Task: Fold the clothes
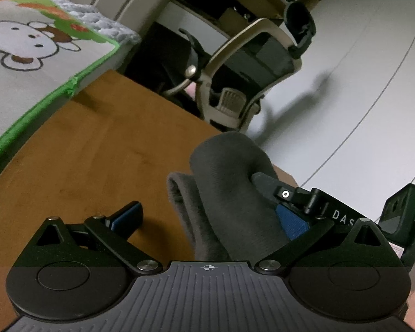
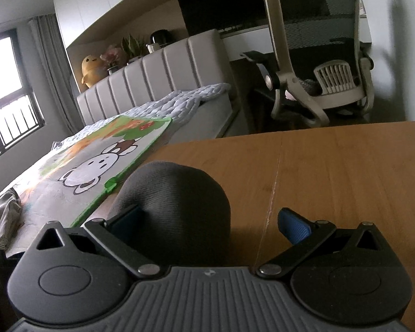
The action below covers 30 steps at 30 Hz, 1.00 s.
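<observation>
Left wrist view: the left hand-held gripper (image 1: 207, 215) is spread wide, a dark grey garment (image 1: 229, 193) bunched between its fingers on the wooden surface (image 1: 83, 152)

Right wrist view: the right hand-held gripper (image 2: 210, 221) is released too, the garment (image 2: 177, 196) against its left finger (image 2: 127, 218) on the surface (image 2: 332, 171), beside a cartoon mat (image 2: 96, 163)

A dark grey knit garment (image 1: 229, 193) (image 2: 174, 193) stands bunched in a rounded, folded hump on the wooden table.

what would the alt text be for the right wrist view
The open right gripper sits low over a wooden table, with a dark grey garment bunched between its fingers, against the left one. Behind are a bed with a cartoon blanket and an office chair.
</observation>
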Each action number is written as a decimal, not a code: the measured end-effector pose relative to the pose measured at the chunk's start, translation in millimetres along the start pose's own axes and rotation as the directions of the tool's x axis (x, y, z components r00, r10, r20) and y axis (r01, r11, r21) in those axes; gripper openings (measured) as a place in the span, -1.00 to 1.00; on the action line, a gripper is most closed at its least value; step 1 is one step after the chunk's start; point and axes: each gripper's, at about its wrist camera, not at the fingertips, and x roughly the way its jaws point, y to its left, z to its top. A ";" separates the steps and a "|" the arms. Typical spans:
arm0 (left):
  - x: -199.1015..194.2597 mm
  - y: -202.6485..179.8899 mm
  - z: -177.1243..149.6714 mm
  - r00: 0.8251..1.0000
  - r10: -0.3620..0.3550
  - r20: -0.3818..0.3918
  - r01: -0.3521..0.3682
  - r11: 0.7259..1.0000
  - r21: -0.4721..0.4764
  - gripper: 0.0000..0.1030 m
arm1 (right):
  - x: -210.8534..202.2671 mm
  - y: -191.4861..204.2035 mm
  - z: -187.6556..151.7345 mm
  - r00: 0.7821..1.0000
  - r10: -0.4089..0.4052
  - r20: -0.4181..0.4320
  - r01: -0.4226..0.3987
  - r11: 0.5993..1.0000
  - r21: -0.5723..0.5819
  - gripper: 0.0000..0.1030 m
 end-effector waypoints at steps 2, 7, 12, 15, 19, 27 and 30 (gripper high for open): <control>0.8 -0.4 0.1 1.000 -0.004 -0.005 0.004 1.000 -0.001 1.00 | -0.4 0.0 0.2 1.000 -0.003 0.002 0.003 1.000 0.006 1.00; 2.9 1.1 1.0 0.999 -0.035 -0.024 0.035 0.999 -0.017 1.00 | -2.7 0.0 -2.2 1.000 -0.005 0.011 0.005 1.000 0.031 1.00; 3.5 -0.5 0.3 0.999 -0.034 -0.029 0.034 0.999 0.001 1.00 | -13.2 -9.7 3.2 0.999 0.047 -0.016 -0.046 0.997 0.055 1.00; 3.4 1.1 0.2 0.999 -0.038 -0.021 0.038 0.999 -0.009 1.00 | -35.7 -10.3 2.8 0.997 0.071 0.001 -0.071 0.997 0.018 1.00; 3.8 -2.4 -0.1 0.999 -0.024 -0.021 0.024 1.000 0.006 1.00 | -44.4 -3.0 -15.5 1.000 0.023 -0.012 -0.024 0.997 -0.073 1.00; 1.5 -3.5 1.4 1.000 -0.002 -0.024 0.002 1.000 0.027 1.00 | -41.2 0.8 -0.1 0.998 0.032 -0.049 -0.035 0.997 -0.065 1.00; 4.0 -3.6 4.8 0.999 0.004 -0.032 -0.002 0.999 0.045 1.00 | -32.1 3.2 17.3 1.000 0.001 -0.025 -0.004 0.995 -0.096 1.00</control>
